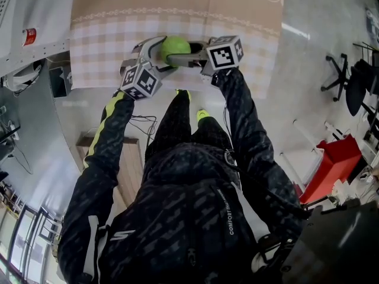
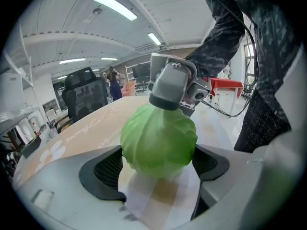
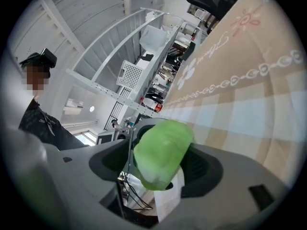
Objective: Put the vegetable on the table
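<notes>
The left gripper (image 1: 161, 55) has its fingers closed on a green cabbage (image 1: 175, 47). In the left gripper view, both fingers bear against the sides of the head. The right gripper (image 1: 189, 51) faces it from the opposite side with its fingers spread wide. The cabbage stands between them, and a gap shows beside one finger (no grip). The cabbage is at the near edge of the bench (image 1: 237, 5), over the checked cloth (image 1: 100, 46). Whether it rests on the cloth cannot be determined.
</notes>
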